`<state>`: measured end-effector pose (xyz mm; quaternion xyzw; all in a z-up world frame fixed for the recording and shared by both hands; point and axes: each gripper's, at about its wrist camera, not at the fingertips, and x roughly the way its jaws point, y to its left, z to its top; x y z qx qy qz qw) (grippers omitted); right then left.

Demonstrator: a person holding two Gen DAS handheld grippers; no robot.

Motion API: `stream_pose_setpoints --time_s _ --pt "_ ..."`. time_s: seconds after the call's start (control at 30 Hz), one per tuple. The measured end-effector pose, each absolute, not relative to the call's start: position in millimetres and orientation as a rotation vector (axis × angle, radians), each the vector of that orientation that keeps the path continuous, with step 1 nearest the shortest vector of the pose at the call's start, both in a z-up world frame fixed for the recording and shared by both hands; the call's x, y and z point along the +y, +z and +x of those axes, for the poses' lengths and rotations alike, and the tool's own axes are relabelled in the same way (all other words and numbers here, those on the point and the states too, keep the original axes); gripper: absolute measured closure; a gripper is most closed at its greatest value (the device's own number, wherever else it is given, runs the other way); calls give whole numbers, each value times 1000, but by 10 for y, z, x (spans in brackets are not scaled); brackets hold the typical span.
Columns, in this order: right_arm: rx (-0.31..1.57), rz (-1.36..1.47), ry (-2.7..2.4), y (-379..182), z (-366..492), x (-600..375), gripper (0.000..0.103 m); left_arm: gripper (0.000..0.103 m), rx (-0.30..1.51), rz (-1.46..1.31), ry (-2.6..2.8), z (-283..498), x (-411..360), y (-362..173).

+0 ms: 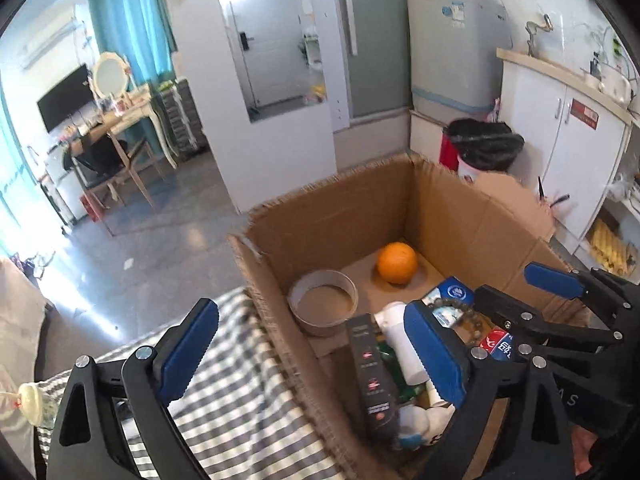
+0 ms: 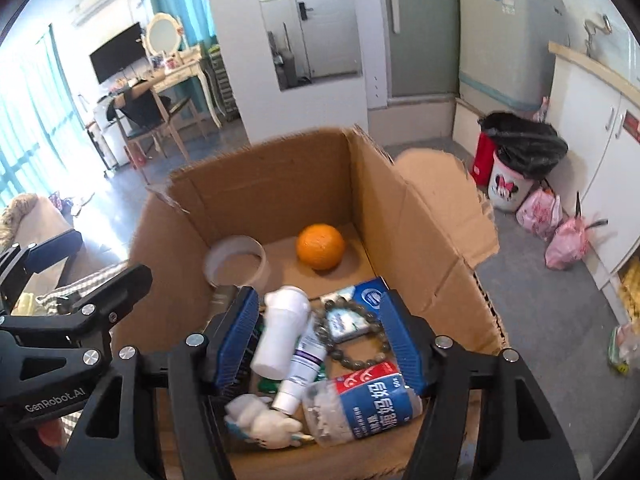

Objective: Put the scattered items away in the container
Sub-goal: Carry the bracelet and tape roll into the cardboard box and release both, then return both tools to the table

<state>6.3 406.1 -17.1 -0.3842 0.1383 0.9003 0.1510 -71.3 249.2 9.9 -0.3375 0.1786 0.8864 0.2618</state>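
An open cardboard box [image 1: 332, 188] [image 2: 260, 152] holds an orange [image 2: 320, 246], a tape roll [image 2: 236, 260], a white bottle [image 2: 282, 332], a tube [image 2: 302, 364], a bead bracelet [image 2: 352, 338], a blue tissue pack [image 2: 370, 296], a labelled plastic bottle [image 2: 360, 404], a white plush toy [image 2: 260, 420] and a black carton [image 1: 370, 368]. My right gripper [image 2: 320, 338] hangs open inside the box above the bottle and bracelet; its pads press on nothing. My left gripper [image 1: 312, 350] is wide open, astride the box's left wall with nothing between its fingers.
The box rests on a grey-and-white checked cloth [image 1: 240, 380]. A small pale bottle [image 1: 32, 404] lies at the far left. On the floor to the right are a bin with a black bag [image 2: 520, 152], pink bags [image 2: 560, 236] and white cabinets [image 2: 600, 128].
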Motion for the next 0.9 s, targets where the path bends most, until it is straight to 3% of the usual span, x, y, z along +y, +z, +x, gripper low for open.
stream_pose_setpoints --time_s 0.4,0.7,0.9 --pt "301 -871 2908 529 237 3034 32 0 402 -820 2716 -463 769 607" --pt "180 -1065 3023 344 -128 1996 32 0 192 -1133 2908 -592 -945 7" --pt "31 -1321 3017 -97 -505 1243 32 0 85 -1277 2900 -668 -1512 -485"
